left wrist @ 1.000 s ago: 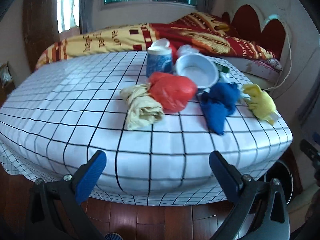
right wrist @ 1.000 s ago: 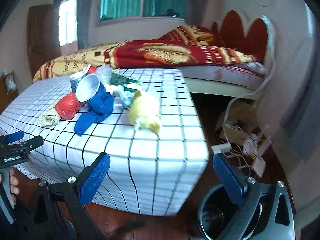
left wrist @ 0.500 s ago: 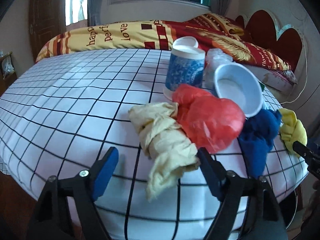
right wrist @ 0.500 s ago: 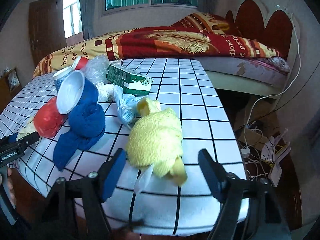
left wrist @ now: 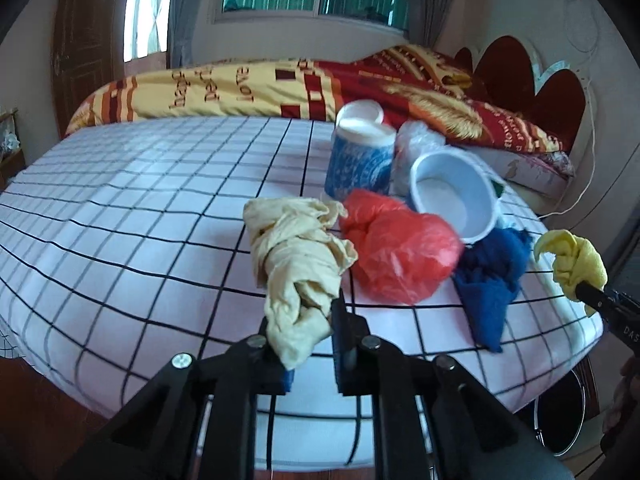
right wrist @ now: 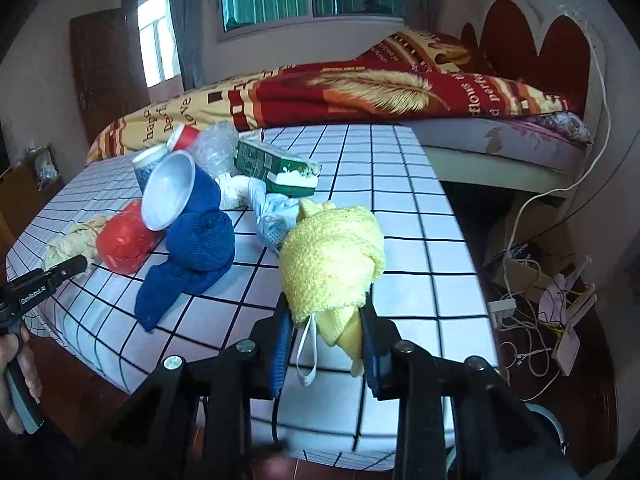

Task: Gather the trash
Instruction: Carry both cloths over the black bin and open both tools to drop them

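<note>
A crumpled cream cloth (left wrist: 296, 264) lies on the checked tablecloth (left wrist: 120, 220). My left gripper (left wrist: 302, 316) is closing its jaws, and the pads press on the cloth's near end. Beside it are a red plastic bag (left wrist: 400, 256), a blue cloth (left wrist: 488, 276), a tipped blue cup with a white inside (left wrist: 452, 200) and a patterned blue cup (left wrist: 358, 164). In the right wrist view my right gripper (right wrist: 326, 320) is closing its jaws on the lower end of a yellow cloth (right wrist: 332, 256) near the table's edge. A green carton (right wrist: 276, 166) lies behind it.
A dark bin (left wrist: 560, 432) stands on the floor below the table's right corner. Cables and a power strip (right wrist: 540, 320) litter the floor to the right. A bed with a red and yellow blanket (left wrist: 280, 88) runs behind the table. A hand (right wrist: 16, 360) holds the left gripper.
Both grippers moved forward to the table and went from wide open to shut, the left on the cream cloth and the right on the yellow cloth.
</note>
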`<state>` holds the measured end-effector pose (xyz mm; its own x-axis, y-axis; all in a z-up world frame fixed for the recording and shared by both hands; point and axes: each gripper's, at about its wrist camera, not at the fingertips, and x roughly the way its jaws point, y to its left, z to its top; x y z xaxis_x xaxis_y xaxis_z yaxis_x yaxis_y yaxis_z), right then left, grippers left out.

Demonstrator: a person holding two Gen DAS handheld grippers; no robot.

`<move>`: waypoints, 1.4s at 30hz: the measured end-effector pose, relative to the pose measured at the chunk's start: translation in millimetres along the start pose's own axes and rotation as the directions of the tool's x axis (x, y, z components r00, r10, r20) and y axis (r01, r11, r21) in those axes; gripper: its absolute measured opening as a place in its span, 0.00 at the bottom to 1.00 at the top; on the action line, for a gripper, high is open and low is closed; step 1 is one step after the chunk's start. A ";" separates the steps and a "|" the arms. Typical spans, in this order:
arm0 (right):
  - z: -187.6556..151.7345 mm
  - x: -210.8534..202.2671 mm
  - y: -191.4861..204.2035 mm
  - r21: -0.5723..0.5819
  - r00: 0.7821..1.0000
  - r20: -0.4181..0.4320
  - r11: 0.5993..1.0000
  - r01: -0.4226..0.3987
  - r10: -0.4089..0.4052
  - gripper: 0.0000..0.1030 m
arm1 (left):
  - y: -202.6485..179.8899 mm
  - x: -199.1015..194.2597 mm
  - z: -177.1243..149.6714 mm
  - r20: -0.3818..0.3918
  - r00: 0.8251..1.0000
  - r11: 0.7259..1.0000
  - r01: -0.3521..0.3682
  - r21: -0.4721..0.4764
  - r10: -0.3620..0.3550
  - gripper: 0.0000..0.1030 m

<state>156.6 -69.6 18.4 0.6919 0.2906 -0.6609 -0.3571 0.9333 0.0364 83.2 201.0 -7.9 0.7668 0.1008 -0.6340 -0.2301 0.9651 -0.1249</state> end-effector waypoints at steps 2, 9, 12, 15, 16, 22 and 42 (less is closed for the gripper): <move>-1.7 -11.9 -3.9 0.005 1.000 0.015 1.000 0.006 -0.006 0.32 | -3.1 -11.2 0.9 0.017 1.000 1.000 0.011 0.006 -0.011 0.15; -9.1 -60.8 -25.2 0.038 0.996 0.076 0.999 0.038 -0.041 0.32 | -30.8 -36.2 -2.8 0.031 0.994 0.993 0.099 0.061 -0.101 0.15; -15.9 -84.9 -40.8 0.060 0.993 0.094 0.996 0.067 -0.073 0.32 | -56.7 -46.2 -6.7 0.036 0.986 0.982 0.157 0.103 -0.161 0.15; -28.2 -104.1 -59.3 0.088 0.989 0.100 0.991 0.101 -0.110 0.32 | -88.0 -51.6 -11.9 0.021 0.972 0.962 0.226 0.154 -0.232 0.15; -33.8 -110.8 -68.9 0.104 0.987 0.096 0.988 0.116 -0.126 0.32 | -98.1 -53.2 -14.2 0.016 0.968 0.954 0.244 0.173 -0.251 0.15; -68.5 -136.6 -120.8 0.189 0.977 0.060 0.963 0.192 -0.206 0.32 | -173.3 -58.5 -32.6 -0.051 0.924 0.878 0.377 0.294 -0.379 0.15; -184.8 -147.2 -214.1 0.255 0.963 -0.123 0.930 0.263 -0.238 0.32 | -345.4 -26.4 -127.3 -0.393 0.760 0.637 0.649 0.416 -0.518 0.15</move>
<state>15.3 -351.2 -30.6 0.6748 0.0318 -0.7373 0.0097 0.9986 0.0519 66.2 -165.7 -45.2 0.4664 -0.5181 -0.7170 0.6008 0.7804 -0.1731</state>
